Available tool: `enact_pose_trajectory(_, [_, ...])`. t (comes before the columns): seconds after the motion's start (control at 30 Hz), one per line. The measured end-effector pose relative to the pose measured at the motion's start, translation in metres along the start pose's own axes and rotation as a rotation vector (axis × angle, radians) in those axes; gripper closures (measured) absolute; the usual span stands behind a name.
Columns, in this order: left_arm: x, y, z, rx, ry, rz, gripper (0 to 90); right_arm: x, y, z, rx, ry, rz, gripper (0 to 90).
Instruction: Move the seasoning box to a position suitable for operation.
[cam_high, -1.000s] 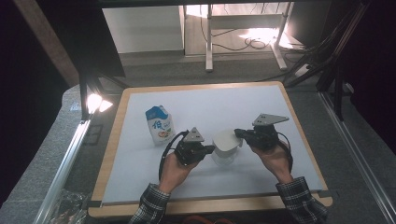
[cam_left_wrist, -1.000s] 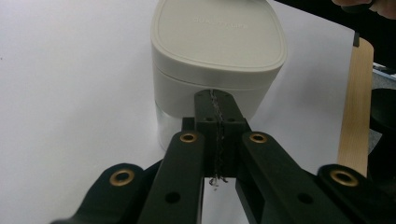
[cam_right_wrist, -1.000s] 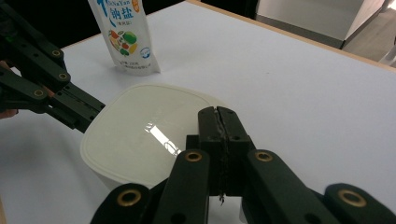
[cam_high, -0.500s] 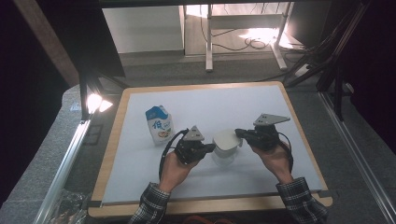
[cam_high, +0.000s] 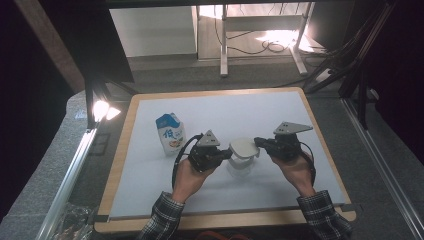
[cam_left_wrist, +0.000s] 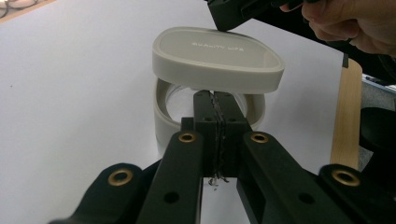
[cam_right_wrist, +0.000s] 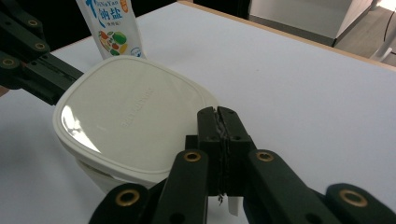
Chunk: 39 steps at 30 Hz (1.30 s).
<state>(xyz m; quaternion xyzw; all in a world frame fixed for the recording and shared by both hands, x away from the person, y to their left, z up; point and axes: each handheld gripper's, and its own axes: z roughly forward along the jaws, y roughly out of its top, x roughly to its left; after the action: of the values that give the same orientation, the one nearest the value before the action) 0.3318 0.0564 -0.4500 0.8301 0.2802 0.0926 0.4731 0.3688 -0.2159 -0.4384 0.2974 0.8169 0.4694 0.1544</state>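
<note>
The wide white worktop (cam_high: 150, 190) with its pale wooden rim carries everything, and the work sits near its middle, within easy reach of both forearms coming in from the near edge.

Left of centre stands a blue-and-white gable-top paper carton (cam_high: 170, 133), upright and well apart from the tools, probably parked there so it stays out of the way.

Just right of it, between the two hands, stands a squat cream-white plastic container (cam_left_wrist: 164, 122) with a clear inner wall. Its rounded cream-white plastic lid (cam_left_wrist: 215, 57) hangs tilted above the rim, with a gap showing under it in the left gripper view, so it looks lifted off rather than seated.

The left tool (cam_left_wrist: 215, 99) reaches in level from the container's left side, jaws pressed together. Its tips sit at the near wall of the container under the lid, apparently steadying the base; whether they pinch the rim I cannot tell.

The right tool (cam_right_wrist: 218, 119) comes from the opposite side, also level, jaws closed tight at the lid's edge. It seems to carry the lid by that edge, though the contact itself is hidden.
</note>
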Motion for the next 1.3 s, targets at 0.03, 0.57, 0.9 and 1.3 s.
enact_pose_trajectory(0.03, [0.0, 0.001, 0.0, 0.001, -0.003, 0.002, 89.0, -0.001, 0.0, -0.001, 0.0, -0.001, 0.0, 86.1])
enact_pose_trajectory(0.57, [0.001, 0.008, 0.001, -0.01, -0.009, -0.002, 88.6, 0.014, -0.014, -0.03, 0.018, 0.029, -0.004, 84.7])
enact_pose_trajectory(0.9, [0.001, 0.011, 0.001, -0.013, -0.012, 0.001, 88.2, 0.029, -0.022, -0.024, 0.052, 0.112, -0.017, 88.2])
enact_pose_trajectory(1.3, [0.002, 0.012, -0.001, -0.022, -0.017, 0.001, 87.8, 0.042, -0.019, -0.011, 0.048, 0.143, -0.041, 87.9])
